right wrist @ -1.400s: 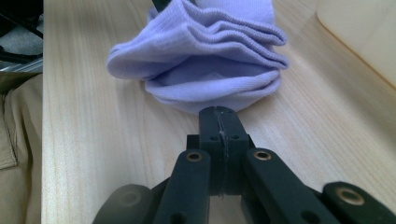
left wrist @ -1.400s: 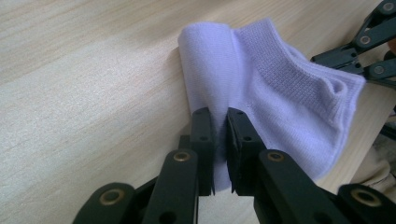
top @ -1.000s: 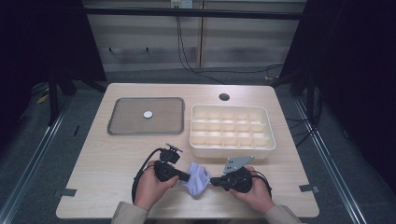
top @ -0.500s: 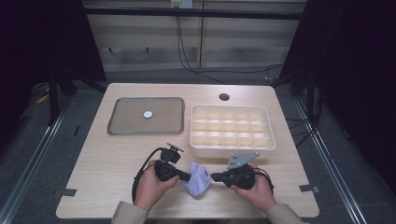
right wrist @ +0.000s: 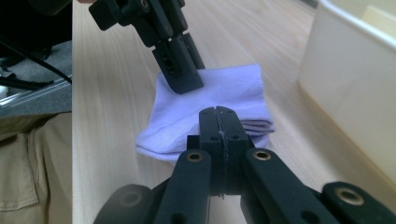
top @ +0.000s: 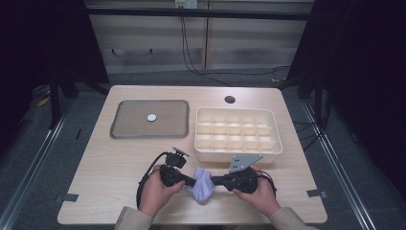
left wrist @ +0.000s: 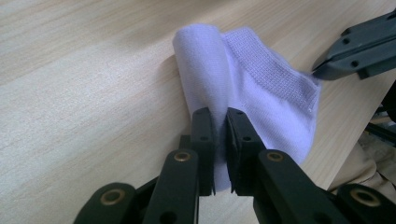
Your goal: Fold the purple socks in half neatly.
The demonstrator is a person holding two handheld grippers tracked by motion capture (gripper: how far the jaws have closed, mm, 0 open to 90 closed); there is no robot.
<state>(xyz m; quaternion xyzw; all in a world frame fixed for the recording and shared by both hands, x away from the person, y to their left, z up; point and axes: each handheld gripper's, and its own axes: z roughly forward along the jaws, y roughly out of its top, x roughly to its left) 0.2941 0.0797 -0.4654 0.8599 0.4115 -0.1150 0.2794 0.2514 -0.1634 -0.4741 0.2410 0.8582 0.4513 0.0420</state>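
Observation:
A pale lavender cloth [top: 202,186] lies partly folded near the front edge of the wooden table [top: 95,182], held between both grippers. My left gripper [top: 194,182] comes in from the left and is shut on a raised fold of the cloth [left wrist: 261,93]; the left gripper view shows its jaws [left wrist: 220,121] pinching the fabric. From the right, my right gripper [top: 213,181] has its jaws pressed together at the cloth's opposite edge [right wrist: 219,93]. In the left gripper view the right gripper's tip [left wrist: 320,72] meets the cloth's lifted corner. The left gripper [right wrist: 184,81] also appears in the right gripper view.
A cream box [top: 237,154] with several compartments stands just behind the right hand, and its wall [right wrist: 350,84] is close on the right. A grey tray [top: 124,120] holding a small white disc [top: 152,117] sits at the back left. A cable hole [top: 230,99] is near the far edge.
The right hand has shifted slightly; the left hand and the cloth stay where they were, both grippers still closed.

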